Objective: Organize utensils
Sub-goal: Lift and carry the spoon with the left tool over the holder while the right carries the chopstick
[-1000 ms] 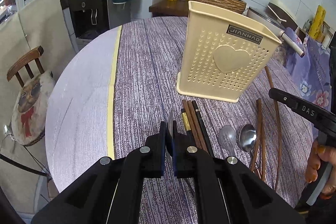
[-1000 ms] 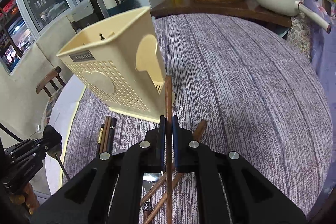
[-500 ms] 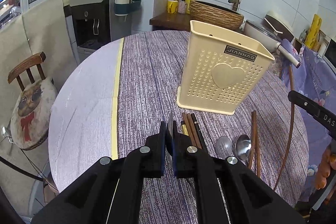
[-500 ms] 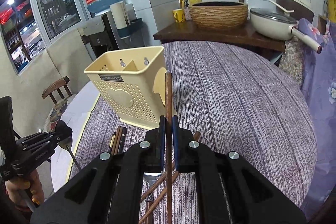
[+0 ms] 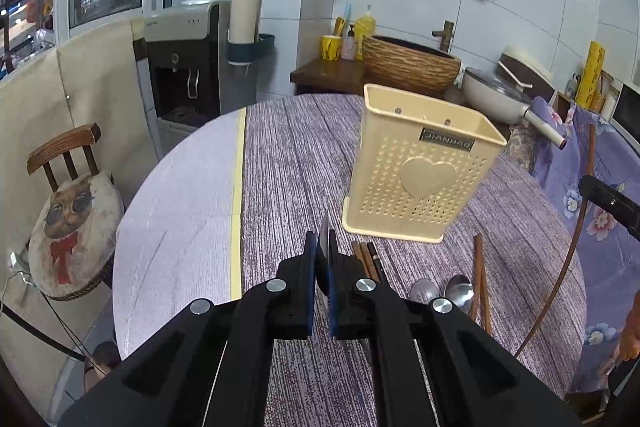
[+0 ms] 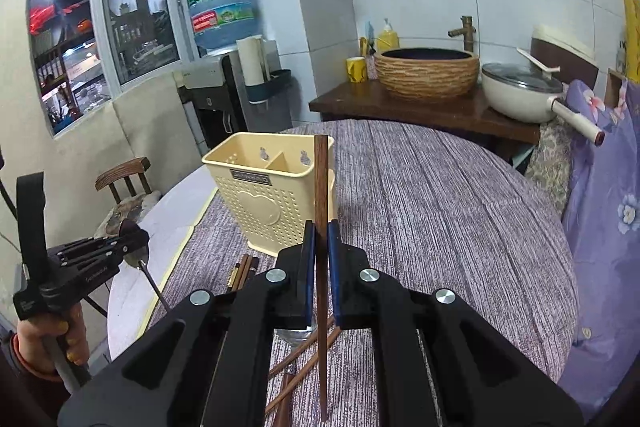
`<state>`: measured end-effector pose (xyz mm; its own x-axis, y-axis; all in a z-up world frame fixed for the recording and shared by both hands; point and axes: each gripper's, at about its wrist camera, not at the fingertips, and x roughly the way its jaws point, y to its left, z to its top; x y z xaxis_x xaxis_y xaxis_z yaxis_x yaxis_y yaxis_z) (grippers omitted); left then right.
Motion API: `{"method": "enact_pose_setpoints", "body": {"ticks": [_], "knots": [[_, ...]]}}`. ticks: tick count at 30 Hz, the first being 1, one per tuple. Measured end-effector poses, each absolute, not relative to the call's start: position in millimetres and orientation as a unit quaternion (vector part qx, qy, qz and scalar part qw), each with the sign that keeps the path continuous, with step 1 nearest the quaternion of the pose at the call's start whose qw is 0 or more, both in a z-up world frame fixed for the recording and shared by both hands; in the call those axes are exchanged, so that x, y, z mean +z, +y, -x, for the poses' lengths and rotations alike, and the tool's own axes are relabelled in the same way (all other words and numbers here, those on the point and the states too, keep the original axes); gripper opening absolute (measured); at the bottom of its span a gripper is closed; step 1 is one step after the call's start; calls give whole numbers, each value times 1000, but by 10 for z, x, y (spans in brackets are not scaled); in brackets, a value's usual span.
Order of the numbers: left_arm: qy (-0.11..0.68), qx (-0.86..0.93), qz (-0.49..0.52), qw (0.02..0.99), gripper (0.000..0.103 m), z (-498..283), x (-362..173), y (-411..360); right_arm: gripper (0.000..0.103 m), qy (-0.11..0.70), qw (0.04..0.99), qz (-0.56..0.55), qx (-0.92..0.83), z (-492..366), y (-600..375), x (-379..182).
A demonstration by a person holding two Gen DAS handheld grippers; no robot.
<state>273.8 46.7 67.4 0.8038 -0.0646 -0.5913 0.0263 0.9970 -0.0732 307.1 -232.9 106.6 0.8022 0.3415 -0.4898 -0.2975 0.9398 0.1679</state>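
Right wrist view: gripper [image 6: 319, 259] clamped on chopstick [image 6: 320, 187] over purple-clothed round table [image 6: 440, 211], tiled kitchen behind.

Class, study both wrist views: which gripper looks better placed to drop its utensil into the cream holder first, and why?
Probably the right gripper: its chopstick already lines up with the holder. The left gripper holds a spoon off to the side.

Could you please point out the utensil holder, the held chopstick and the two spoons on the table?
utensil holder [image 6: 262, 205]: right wrist view, heart front.
chopstick [image 6: 320, 183]: right wrist view, upper shaft.
spoons [image 5: 459, 287]: left wrist view, right bowl.
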Motion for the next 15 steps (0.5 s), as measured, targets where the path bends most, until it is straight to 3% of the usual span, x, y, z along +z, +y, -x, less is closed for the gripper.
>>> {"method": "enact_pose_setpoints", "body": {"ticks": [15], "knots": [[210, -42, 17, 977, 6, -2814, 1637, 242, 7, 152, 964, -58, 211, -2999, -2244, 1974]]}}
